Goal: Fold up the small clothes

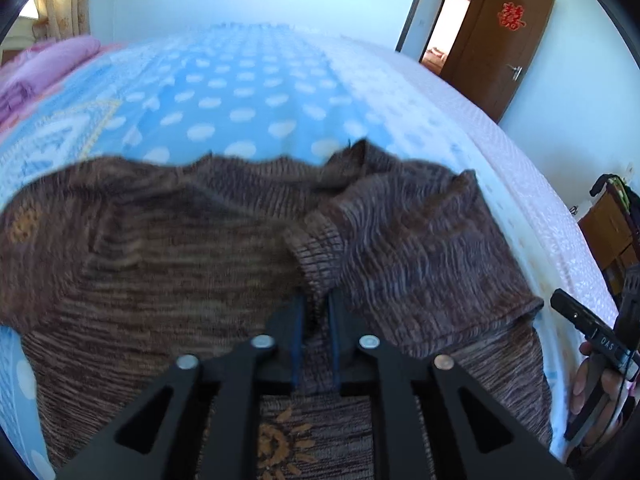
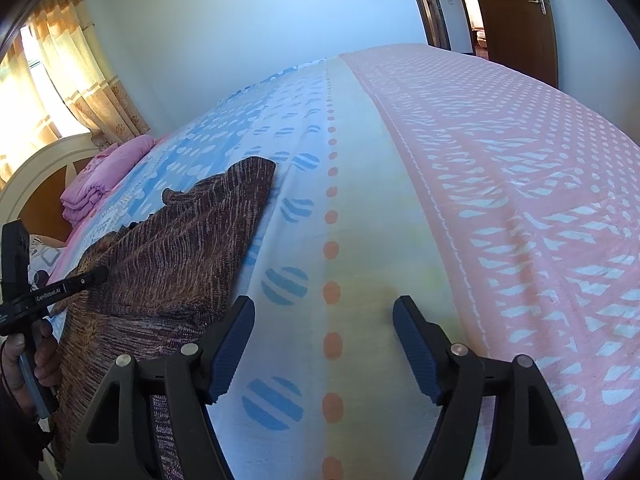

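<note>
Spreading across both views is a bed (image 2: 400,200), its sheet blue with white dots on one side, pale down the middle and pink-patterned on the other. On the blue side lies a brown knitted sweater (image 1: 160,260) with orange flower motifs, one sleeve (image 1: 400,248) folded in over the body. A folded pink blanket (image 2: 100,184) sits near the headboard, and a brown door (image 1: 508,52) stands open in the far wall. The left hand-held gripper (image 1: 316,320) has its jaws nearly together, with the ribbed cuff of the sleeve between the blue pads; whether the pads press the knit cannot be told. The right hand-held gripper (image 2: 324,344) hovers over bare sheet just beside the sweater's edge, jaws wide apart and holding nothing.
</note>
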The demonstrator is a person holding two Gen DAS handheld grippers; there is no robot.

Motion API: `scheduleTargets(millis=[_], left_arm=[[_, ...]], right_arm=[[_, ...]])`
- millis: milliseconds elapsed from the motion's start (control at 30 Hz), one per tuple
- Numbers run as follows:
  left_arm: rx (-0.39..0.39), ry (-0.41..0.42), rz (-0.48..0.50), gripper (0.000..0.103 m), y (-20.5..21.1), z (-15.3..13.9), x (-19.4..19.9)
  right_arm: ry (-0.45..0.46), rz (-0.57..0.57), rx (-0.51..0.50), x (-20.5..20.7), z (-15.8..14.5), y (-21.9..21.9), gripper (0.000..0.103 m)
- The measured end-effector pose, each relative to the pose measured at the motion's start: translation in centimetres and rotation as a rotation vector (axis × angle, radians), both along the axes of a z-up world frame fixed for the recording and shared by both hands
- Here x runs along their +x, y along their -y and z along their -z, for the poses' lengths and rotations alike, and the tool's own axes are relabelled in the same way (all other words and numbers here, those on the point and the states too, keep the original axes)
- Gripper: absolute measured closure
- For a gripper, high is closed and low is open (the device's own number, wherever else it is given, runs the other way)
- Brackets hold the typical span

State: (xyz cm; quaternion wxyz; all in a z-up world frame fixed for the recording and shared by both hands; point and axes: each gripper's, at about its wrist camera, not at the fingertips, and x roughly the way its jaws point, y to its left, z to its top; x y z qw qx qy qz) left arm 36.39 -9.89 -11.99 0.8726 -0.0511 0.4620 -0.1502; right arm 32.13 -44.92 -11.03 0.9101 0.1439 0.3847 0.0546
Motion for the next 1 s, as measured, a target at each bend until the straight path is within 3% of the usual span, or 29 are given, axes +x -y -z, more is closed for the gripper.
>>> scheduleTargets(millis=[100, 167, 233, 300, 367, 400, 433, 533, 567, 700, 767, 833, 867, 933, 1000], left_arm=[[-0.049, 0.003, -0.026, 0.083, -1.2, -0.4, 0.8], [-0.1, 0.006, -0.052, 0.069, -2.2, -0.9, 2.0], [-0.17, -0.021, -0.052, 0.045, -2.7, -0.8, 3.5], [-0.22, -0.067, -0.041, 0.045, -2.6, -0.2, 5.1], [-0.22, -0.093, -0.041, 0.048, -1.9, 0.7, 6.4], [-0.208, -0.117, -0.032, 0.061, -1.3, 1.2, 6.9], [-0.204, -0.14, -0.015, 0.085, -0.6, 1.9, 7.3], [-0.207, -0.071, 0.002, 0.093, 0.0, 1.0, 6.3], [-0.189, -0.011, 0.002, 0.093, 0.1, 0.1, 5.3], [0.028, 0.232, 0.0, 0.092, 1.8, -2.8, 1.1], [0.177, 0.236, -0.047, 0.086, 2.6, -1.9, 1.0], [0.264, 0.178, -0.101, 0.064, 2.3, -0.5, 2.3], [0.292, 0.151, -0.136, 0.065, 1.8, 0.2, 2.8], [0.191, 0.096, -0.133, 0.068, 0.0, 0.6, 3.0], [0.139, 0.093, -0.132, 0.069, -0.8, 0.4, 2.2]], right_arm=[[0.0, 0.0, -0.009, 0.0, 0.0, -0.1, 0.029], [-0.002, 0.0, -0.017, 0.0, 0.0, -0.3, 0.029], [-0.005, -0.001, -0.029, 0.0, 0.0, -0.5, 0.029], [-0.007, -0.003, -0.047, 0.1, 0.0, -0.7, 0.028], [-0.01, -0.005, -0.061, 0.1, 0.0, -0.9, 0.027], [-0.01, -0.006, -0.065, 0.1, 0.0, -1.0, 0.026], [-0.011, -0.007, -0.067, 0.1, 0.0, -1.0, 0.026], [-0.013, -0.01, -0.065, 0.1, 0.1, -0.9, 0.025], [-0.013, -0.011, -0.064, 0.1, 0.1, -0.9, 0.025], [-0.02, -0.017, -0.075, 0.3, 0.1, -1.2, 0.023], [-0.022, -0.021, -0.086, 0.3, 0.1, -1.3, 0.021], [-0.022, -0.021, -0.089, 0.3, 0.1, -1.4, 0.021], [-0.021, -0.021, -0.088, 0.3, 0.1, -1.4, 0.021], [-0.02, -0.02, -0.082, 0.2, 0.1, -1.3, 0.021], [-0.019, -0.02, -0.079, 0.2, 0.1, -1.2, 0.021]])
